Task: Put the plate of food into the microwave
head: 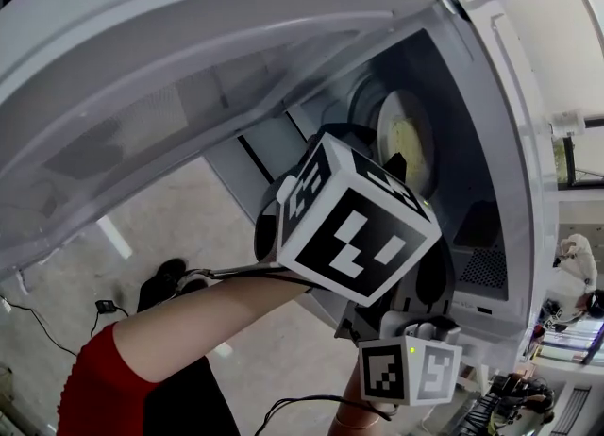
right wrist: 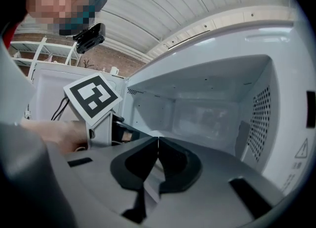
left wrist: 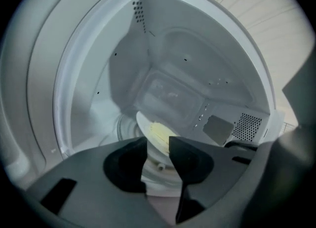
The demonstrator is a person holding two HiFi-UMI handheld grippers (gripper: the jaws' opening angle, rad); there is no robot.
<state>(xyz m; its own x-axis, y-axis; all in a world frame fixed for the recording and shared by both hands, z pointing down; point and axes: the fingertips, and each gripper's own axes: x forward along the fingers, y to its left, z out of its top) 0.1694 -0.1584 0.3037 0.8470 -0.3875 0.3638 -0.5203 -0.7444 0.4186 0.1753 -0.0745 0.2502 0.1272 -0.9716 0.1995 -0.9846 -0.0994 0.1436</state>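
Note:
A white plate [head: 408, 137] with yellow food [left wrist: 159, 132] lies on the turntable inside the open microwave [head: 514, 170]. My left gripper [left wrist: 158, 143] reaches into the cavity, its marker cube [head: 354, 226] hiding the jaws in the head view. Its jaws stand apart; the plate's near rim shows in the gap, and the pads do not press on it. My right gripper [right wrist: 158, 142] hangs just outside the opening, at the front right, shut with nothing between its tips. Its cube [head: 411, 370] shows low in the head view.
The microwave door [head: 170, 75] stands swung open at the upper left. The perforated side wall [right wrist: 260, 118] is at the cavity's right. On the floor below lie a cable [head: 57, 326] and a dark shoe [head: 168, 278]. Shelves [head: 571, 330] stand at right.

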